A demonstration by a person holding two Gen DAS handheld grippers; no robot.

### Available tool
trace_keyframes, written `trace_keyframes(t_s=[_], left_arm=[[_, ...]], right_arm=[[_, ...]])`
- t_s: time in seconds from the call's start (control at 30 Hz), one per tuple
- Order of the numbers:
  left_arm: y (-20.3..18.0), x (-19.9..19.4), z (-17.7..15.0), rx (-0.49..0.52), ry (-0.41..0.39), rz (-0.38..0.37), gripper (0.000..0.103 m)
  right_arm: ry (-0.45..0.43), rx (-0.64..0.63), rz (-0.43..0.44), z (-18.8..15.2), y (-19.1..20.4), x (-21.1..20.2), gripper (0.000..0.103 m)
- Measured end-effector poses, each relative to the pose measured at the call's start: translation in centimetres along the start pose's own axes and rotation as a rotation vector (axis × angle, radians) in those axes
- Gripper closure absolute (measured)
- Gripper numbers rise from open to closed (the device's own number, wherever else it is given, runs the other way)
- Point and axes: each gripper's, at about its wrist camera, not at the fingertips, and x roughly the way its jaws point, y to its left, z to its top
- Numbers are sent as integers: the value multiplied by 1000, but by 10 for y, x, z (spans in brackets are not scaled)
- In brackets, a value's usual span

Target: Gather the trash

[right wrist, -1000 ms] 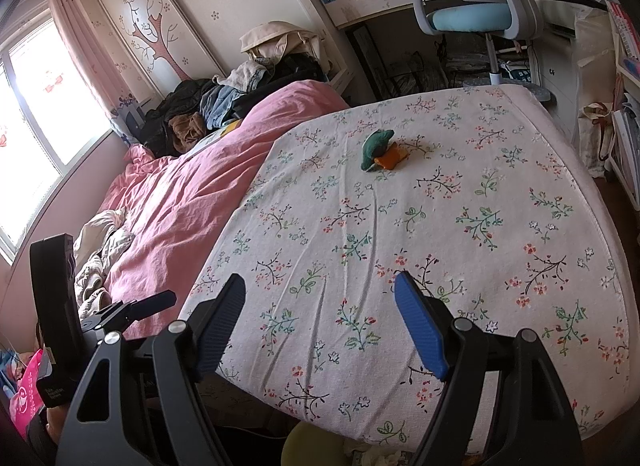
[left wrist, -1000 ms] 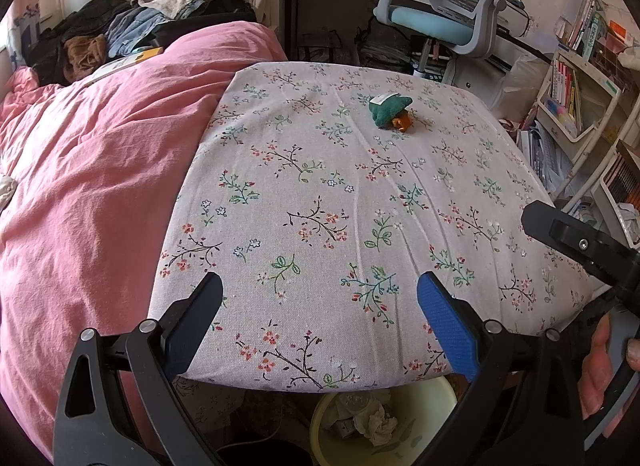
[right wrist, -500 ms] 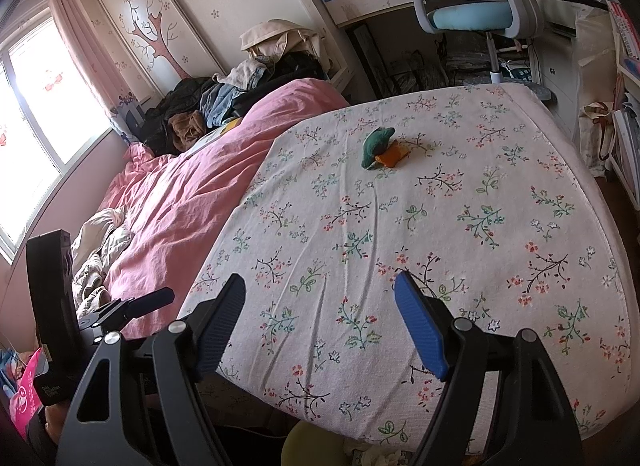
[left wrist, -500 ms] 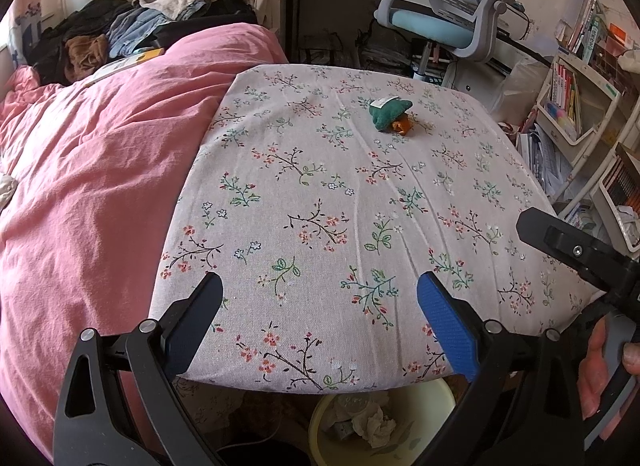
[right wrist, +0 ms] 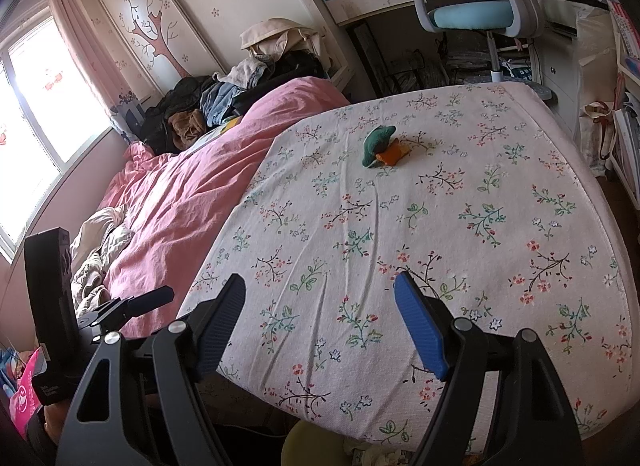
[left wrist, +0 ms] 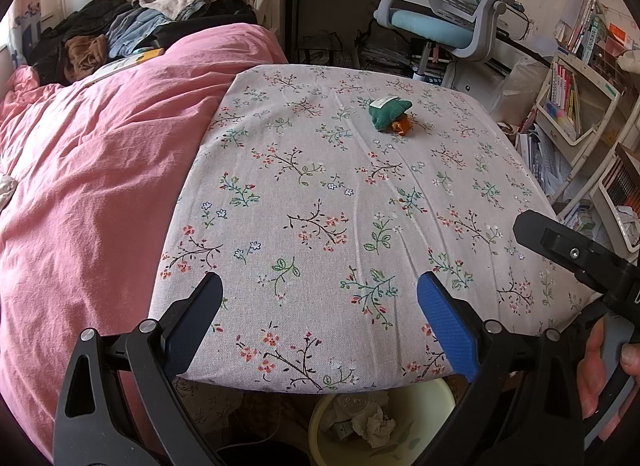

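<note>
A small green and orange crumpled item with a white tag lies on the far part of the floral sheet, also visible in the right wrist view. Below the near edge of the bed stands a pale yellow bin holding crumpled tissue; its rim shows in the right wrist view too. My left gripper hangs open over the bed's near edge, with nothing between its fingers. My right gripper is open beside it and also empty. Both are far from the item.
A pink duvet covers the bed's left side, with a clothes pile at its far end. A blue office chair and desk stand behind the bed. Bookshelves line the right side. A hand holds the right gripper's handle.
</note>
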Motion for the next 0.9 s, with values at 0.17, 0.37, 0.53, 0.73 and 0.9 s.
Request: trace_keyframes(t_s=[0.17, 0.37, 0.53, 0.73, 0.9], left_arm=[[0, 0, 0, 1, 0, -1, 9], [0, 0, 0, 0, 0, 0, 9], [0, 0, 0, 0, 0, 0, 9], [0, 0, 0, 0, -1, -1, 9], [0, 0, 0, 1, -1, 0, 9]], right_arm=[[1, 0, 1, -1, 1, 0, 29], [2, -1, 1, -1, 1, 1, 29], [2, 0, 1, 0, 1, 1, 29], [3, 1, 2, -1, 2, 1, 29], [4, 0, 2, 0, 1, 2, 29]])
